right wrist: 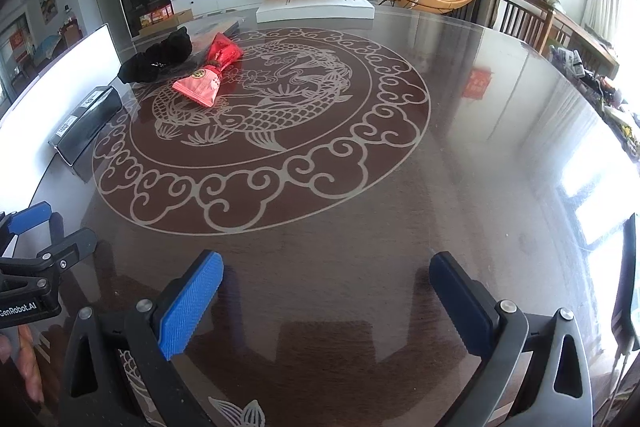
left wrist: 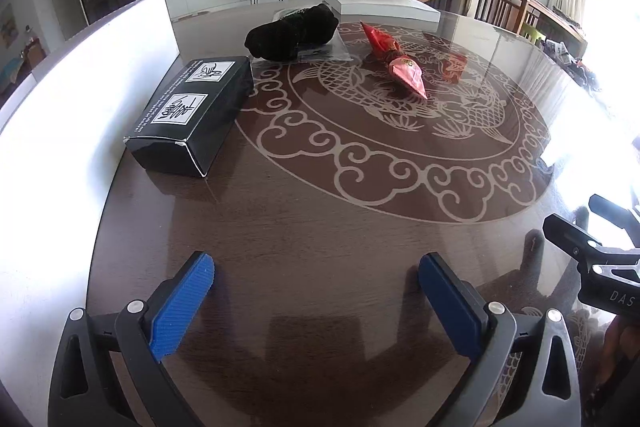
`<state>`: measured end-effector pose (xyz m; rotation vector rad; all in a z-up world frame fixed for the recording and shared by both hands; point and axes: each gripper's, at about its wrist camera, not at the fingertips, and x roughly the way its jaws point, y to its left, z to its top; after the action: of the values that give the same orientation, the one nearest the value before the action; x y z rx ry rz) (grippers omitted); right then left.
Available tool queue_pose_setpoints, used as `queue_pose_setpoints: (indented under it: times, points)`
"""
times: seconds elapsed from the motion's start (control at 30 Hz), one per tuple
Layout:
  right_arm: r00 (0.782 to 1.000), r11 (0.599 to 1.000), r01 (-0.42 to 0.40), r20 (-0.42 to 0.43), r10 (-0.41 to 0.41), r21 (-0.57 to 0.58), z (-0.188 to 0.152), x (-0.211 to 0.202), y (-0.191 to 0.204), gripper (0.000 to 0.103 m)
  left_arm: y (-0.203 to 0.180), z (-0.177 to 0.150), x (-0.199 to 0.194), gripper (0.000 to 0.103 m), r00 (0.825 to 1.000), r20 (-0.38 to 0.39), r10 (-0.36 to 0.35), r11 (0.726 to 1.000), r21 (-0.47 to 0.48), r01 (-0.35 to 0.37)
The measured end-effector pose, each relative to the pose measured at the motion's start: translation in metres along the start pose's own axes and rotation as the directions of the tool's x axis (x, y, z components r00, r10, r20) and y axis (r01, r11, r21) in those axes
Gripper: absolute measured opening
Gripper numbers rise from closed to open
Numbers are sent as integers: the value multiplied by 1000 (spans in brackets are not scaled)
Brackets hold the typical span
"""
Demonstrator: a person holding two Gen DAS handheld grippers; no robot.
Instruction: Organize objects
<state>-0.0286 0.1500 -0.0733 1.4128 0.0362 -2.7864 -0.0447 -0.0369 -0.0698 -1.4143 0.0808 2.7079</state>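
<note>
A black box with white labels lies at the left of the round dark table; it also shows in the right wrist view. A bundle of black cloth lies behind it, also seen from the right. A red and pink foil packet lies on the fish pattern, also in the right wrist view. My left gripper is open and empty above the table's near part. My right gripper is open and empty to the right of it.
A flat white box lies at the table's far edge, also in the right wrist view. A white board stands along the table's left side. Wooden chairs stand at the far right. A cluttered sideboard is at the right.
</note>
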Motion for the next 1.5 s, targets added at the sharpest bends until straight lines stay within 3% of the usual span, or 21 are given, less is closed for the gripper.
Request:
queue_pose_setpoints:
  times: [1.5]
  points:
    - [1000, 999, 18, -8, -18, 29, 0, -1, -5, 103, 0, 0, 1, 103, 1000, 1, 0, 1000, -1, 0]
